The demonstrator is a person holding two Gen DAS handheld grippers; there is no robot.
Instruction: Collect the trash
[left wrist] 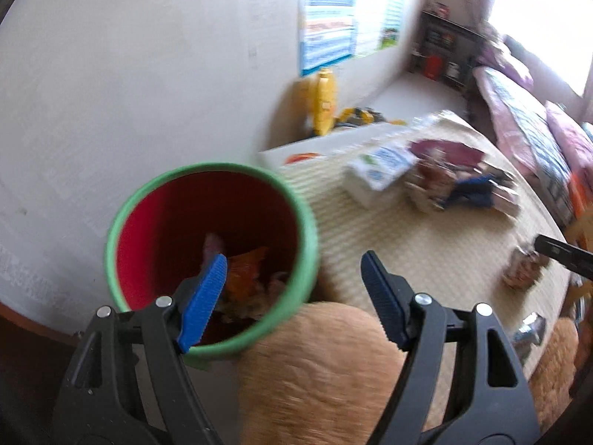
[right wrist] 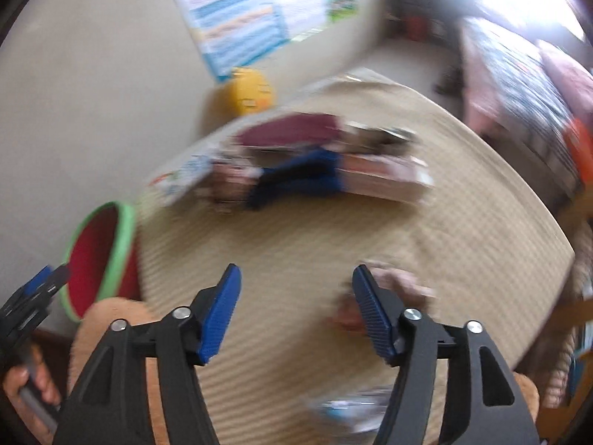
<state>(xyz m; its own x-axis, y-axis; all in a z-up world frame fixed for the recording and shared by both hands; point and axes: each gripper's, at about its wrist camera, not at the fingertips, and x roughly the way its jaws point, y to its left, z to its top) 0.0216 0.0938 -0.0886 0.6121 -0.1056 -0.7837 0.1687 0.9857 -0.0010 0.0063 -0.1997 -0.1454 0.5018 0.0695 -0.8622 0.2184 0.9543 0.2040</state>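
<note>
A round bin with a green rim (left wrist: 122, 215) and red inside stands on the floor by the wall, with an orange wrapper (left wrist: 244, 270) and other scraps in it. My left gripper (left wrist: 292, 259) is open and empty, its left finger over the bin's mouth and its right finger over the straw mat. In the right wrist view, which is blurred, the bin (right wrist: 122, 244) is at the left edge. My right gripper (right wrist: 296, 270) hangs open above the mat with nothing between its fingers. A crumpled pinkish wrapper (right wrist: 400, 285) lies just behind its right finger, also seen as the crumpled wrapper (left wrist: 522, 270).
A pile lies across the far mat: a white carton (left wrist: 381, 170), a dark red piece (right wrist: 292, 128) and a blue item (right wrist: 300, 178). A fuzzy orange cushion (left wrist: 326, 371) sits below the bin. A silvery wrapper (right wrist: 352, 404) lies near me. A bed (left wrist: 526, 126) runs along the right; a yellow toy (left wrist: 324, 100) leans on the wall.
</note>
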